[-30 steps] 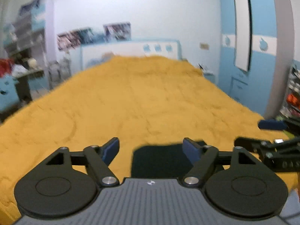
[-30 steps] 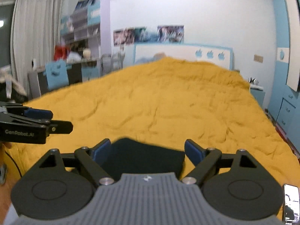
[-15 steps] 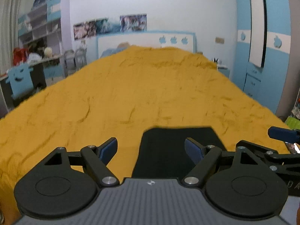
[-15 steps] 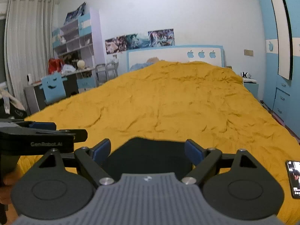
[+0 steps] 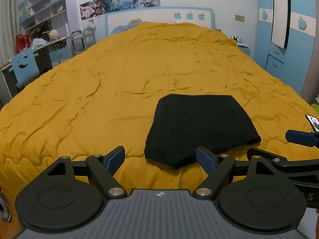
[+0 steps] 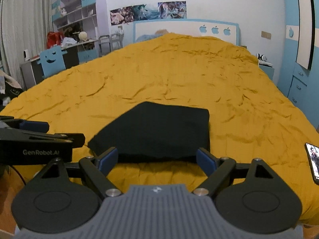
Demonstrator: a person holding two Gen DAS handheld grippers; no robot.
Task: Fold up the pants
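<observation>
Two grippers hover low at the near edge of a bed [image 5: 139,75] covered in a mustard-yellow quilt, and both stand with their blue-padded fingers spread wide apart, holding nothing. The black pants [image 5: 199,127] lie folded into a compact, roughly rectangular bundle on the quilt close to the near edge. In the left wrist view the bundle sits in the centre-right of the frame, just beyond the left gripper [image 5: 160,156]; its near corner reaches down toward the gap between the fingers, closer to the right-hand finger, but does not touch either pad. In the right wrist view the pants [image 6: 157,133] fill the lower middle of the frame directly ahead of the right gripper [image 6: 157,158], their near hem running across just past the two fingertips, with a strip of yellow quilt showing between hem and gripper body. The left gripper also appears at the left edge of the right wrist view [image 6: 59,139], beside the bundle's left corner and apart from it, and the right gripper shows at the right edge of the left wrist view [image 5: 279,151]. A phone [image 6: 313,162] lies on the quilt at the right edge of the frame, well apart from the pants.
</observation>
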